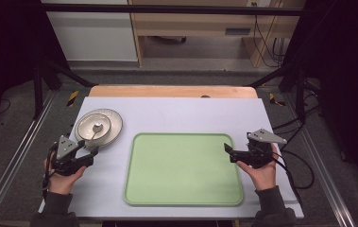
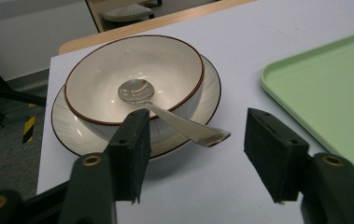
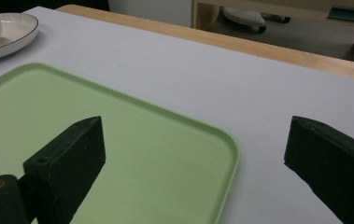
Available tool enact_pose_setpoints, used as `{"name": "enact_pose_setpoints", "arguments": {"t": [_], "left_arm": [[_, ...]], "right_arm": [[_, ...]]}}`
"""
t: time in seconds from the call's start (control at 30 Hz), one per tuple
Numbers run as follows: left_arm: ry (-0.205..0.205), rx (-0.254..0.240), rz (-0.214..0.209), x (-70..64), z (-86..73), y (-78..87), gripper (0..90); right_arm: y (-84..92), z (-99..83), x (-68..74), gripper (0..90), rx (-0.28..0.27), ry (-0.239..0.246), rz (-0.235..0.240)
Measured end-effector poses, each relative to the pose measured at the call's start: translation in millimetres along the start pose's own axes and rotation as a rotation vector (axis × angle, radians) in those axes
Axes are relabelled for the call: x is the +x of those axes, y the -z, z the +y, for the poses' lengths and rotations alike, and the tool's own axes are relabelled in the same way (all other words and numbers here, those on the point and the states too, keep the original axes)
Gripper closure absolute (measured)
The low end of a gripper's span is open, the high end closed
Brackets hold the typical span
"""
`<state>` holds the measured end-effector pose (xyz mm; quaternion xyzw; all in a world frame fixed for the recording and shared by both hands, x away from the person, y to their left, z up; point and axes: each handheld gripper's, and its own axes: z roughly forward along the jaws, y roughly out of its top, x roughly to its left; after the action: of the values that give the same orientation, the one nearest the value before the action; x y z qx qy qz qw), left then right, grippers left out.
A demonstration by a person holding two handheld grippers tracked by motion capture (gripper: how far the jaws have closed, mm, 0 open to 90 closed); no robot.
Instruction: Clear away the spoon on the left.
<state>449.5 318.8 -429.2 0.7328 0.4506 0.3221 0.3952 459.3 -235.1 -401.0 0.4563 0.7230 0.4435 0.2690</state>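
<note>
Holding my left gripper low at spoon: handle tip juts over bowl rim, between my half-open jaws, pads not touching it. Spoon head lies in bowl, bowl on plate, left of green tray. My right gripper wide open, empty, over tray's right edge.

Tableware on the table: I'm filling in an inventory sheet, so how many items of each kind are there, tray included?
Bowl: 1
Plate: 1, under the bowl
Spoon: 1, its head in the bowl, its handle sticking out over the rim
Green tray: 1, with nothing on it
Total: 4
</note>
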Motion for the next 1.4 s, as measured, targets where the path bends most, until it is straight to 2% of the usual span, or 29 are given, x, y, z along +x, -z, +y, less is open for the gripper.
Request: {"name": "enact_pose_setpoints", "arguments": {"t": [0.1,0.47,0.73,1.4], "left_arm": [[-0.011,0.004,0.015,0.0,-0.2,-2.1,49.2],[-0.021,-0.01,0.025,0.8,-0.4,-3.4,63.8],[-0.016,-0.023,0.033,0.5,-0.3,-2.1,74.3],[-0.012,-0.038,0.044,1.6,0.6,3.0,86.0]], "right_arm": [[-0.8,-0.1,0.5,5.6,0.003,0.0,0.003],[-2.0,-0.6,1.4,5.6,0.008,0.0,0.002],[-1.7,-0.6,0.9,5.7,0.009,0.004,0.001],[-2.3,-0.7,0.9,5.8,0.014,0.005,-0.002]]}}
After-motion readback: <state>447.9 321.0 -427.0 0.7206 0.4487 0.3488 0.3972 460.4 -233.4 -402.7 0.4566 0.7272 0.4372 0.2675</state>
